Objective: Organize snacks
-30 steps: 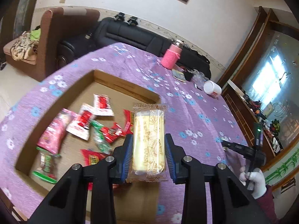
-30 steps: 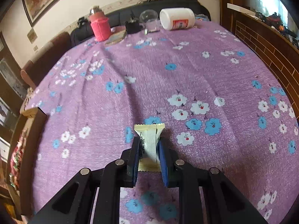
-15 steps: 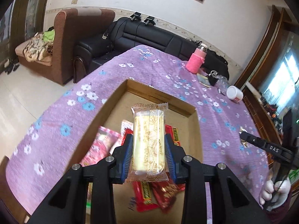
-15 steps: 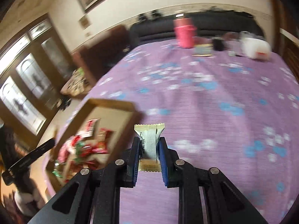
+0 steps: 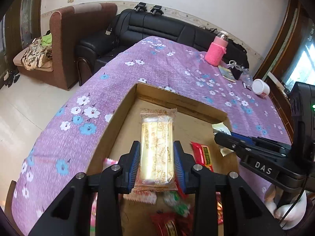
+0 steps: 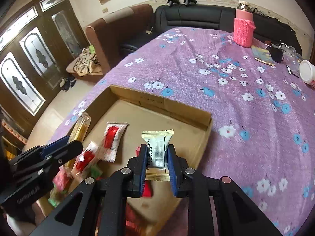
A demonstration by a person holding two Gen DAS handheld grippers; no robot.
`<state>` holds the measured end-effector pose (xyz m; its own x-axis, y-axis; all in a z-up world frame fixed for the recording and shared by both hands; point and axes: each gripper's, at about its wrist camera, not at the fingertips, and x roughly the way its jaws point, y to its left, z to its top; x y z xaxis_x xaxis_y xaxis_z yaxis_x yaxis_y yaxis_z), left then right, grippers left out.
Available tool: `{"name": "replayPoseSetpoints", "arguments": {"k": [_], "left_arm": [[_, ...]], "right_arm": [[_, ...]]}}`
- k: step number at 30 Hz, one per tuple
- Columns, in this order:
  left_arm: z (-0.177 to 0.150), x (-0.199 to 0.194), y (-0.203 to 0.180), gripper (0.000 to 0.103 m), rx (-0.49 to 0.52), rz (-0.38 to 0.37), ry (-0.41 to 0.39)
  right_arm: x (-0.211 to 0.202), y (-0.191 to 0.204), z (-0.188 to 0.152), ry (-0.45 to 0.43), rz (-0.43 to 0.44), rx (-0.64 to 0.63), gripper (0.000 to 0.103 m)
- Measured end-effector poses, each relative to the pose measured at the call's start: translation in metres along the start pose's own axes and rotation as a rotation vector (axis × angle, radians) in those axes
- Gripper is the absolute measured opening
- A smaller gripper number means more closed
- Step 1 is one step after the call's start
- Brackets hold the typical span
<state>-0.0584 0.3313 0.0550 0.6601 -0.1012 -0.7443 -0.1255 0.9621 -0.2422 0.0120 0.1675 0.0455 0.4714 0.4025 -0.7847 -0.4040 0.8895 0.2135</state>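
Purple floral tablecloth (image 6: 246, 118) — broad bare stretch at right of the right wrist view; only this view shows the glazed doors (image 6: 23, 74) at far left. Cardboard box (image 5: 122, 118), open-topped, centre frame, red snack packets (image 6: 113, 139) inside, far half bare. Left gripper (image 5: 157, 157) clenched on a yellow wafer pack (image 5: 157, 147); right gripper (image 6: 157, 157) clamps a cream-and-gold packet (image 6: 158, 149) — both over the box.

The left gripper (image 5: 157, 164) is hiding the red snack packets (image 5: 169, 224) beneath it, and they are blurring. The cardboard box (image 6: 161, 103) is running under the right gripper (image 6: 157, 157), its near wall hidden.
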Motion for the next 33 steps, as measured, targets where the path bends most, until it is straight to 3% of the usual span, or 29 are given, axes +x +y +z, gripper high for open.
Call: {"name": "replayPoseSetpoints", "arguments": {"k": [6,10,15,18,22,26,33], "left_arm": [[0.005,0.019,0.011,0.034,-0.051,0.004,0.039],[0.006,0.013,0.011,0.048,-0.063,-0.001,0.009],[0.004,-0.002,0.009,0.052,-0.067,-0.008,-0.038],[0.0,-0.02,0.0,0.054,-0.044,0.002,-0.085],[-0.015,-0.057,-0.02,0.07,-0.002,0.063,-0.187],[-0.035,-0.089,-0.037,0.088,0.002,0.166,-0.278],[-0.064,-0.122,-0.07,0.093,0.041,0.296,-0.338]], "right_arm": [[0.027,-0.004,0.01,0.012,-0.029,0.014,0.023],[0.03,-0.007,0.008,0.006,-0.008,0.041,0.037],[0.005,-0.005,0.003,-0.055,-0.018,0.02,0.038],[-0.02,-0.006,-0.005,-0.104,-0.029,0.006,0.045],[-0.056,-0.013,-0.022,-0.179,-0.047,0.018,0.057],[-0.086,-0.024,-0.047,-0.236,-0.041,0.075,0.06],[-0.116,-0.033,-0.095,-0.288,-0.069,0.129,0.06]]}}
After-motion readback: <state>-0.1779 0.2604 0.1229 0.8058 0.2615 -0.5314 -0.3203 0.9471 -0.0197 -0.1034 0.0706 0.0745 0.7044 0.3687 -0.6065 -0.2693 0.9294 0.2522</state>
